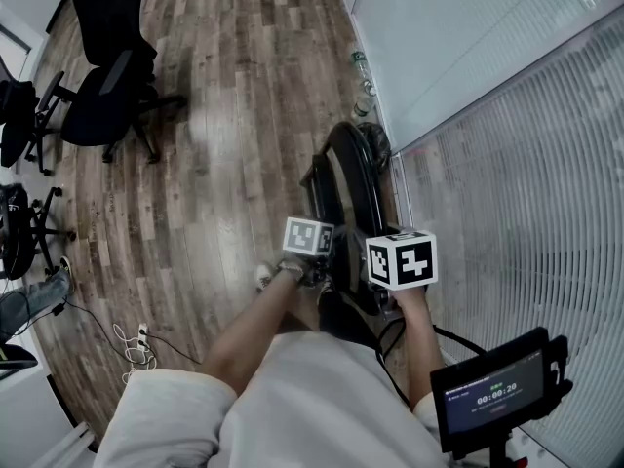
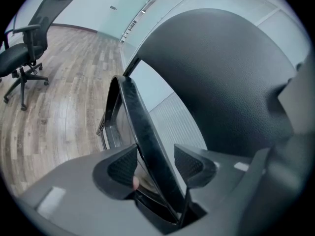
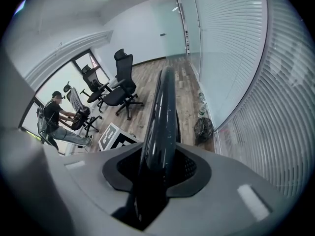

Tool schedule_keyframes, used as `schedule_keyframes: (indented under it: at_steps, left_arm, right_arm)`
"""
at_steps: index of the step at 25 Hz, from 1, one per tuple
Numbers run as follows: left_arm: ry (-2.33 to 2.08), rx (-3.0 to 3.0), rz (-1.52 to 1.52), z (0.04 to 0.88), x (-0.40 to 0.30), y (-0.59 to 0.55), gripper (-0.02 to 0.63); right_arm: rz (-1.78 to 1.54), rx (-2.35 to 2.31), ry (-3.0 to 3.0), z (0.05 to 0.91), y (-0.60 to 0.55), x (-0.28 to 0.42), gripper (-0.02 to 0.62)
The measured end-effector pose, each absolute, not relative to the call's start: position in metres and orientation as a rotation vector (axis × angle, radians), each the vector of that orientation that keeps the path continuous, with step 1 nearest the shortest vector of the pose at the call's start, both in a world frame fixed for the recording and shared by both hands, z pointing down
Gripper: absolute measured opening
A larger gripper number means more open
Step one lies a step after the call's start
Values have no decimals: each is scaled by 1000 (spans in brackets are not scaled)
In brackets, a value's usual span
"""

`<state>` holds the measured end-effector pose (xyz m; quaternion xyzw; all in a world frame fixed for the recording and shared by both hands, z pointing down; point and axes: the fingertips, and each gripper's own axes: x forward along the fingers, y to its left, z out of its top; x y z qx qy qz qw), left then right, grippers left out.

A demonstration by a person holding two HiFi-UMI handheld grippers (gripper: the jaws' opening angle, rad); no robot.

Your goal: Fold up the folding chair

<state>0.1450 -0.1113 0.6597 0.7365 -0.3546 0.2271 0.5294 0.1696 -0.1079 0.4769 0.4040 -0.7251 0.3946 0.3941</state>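
At ten o'clock in the head view, black office chairs (image 1: pixel 107 96) stand on the wooden floor (image 1: pixel 234 115). Just right of centre the folding chair (image 1: pixel 353 178), black and pressed nearly flat, stands on edge close beside the blinds (image 1: pixel 526 193), running toward twelve o'clock. That view gives only the marker cubes (image 1: pixel 308 237) over the two hands (the fingers lie underneath).

The left gripper (image 2: pixel 155 166) view fills this in. Its fingers stand apart, and the chair's glossy rim passes slantwise between them, with a gap showing beside the three o'clock finger (image 2: pixel 194 163).

The right gripper (image 3: pixel 165 168) view shows its fingers clamped on the chair's rim. It also takes in a person (image 3: pixel 51 119) at nine o'clock and a dark bag (image 3: pixel 203 129) at the wall's foot.

At five o'clock in the head view sits a small screen (image 1: pixel 492 390).
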Motion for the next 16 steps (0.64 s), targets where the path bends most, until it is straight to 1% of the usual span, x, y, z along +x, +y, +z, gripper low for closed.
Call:
schedule_keyframes:
  at_steps: [16]
  left_arm:
    - [-872, 1744, 575, 660, 146, -111, 232]
  right_arm:
    - [972, 1023, -1832, 475, -111, 165, 101]
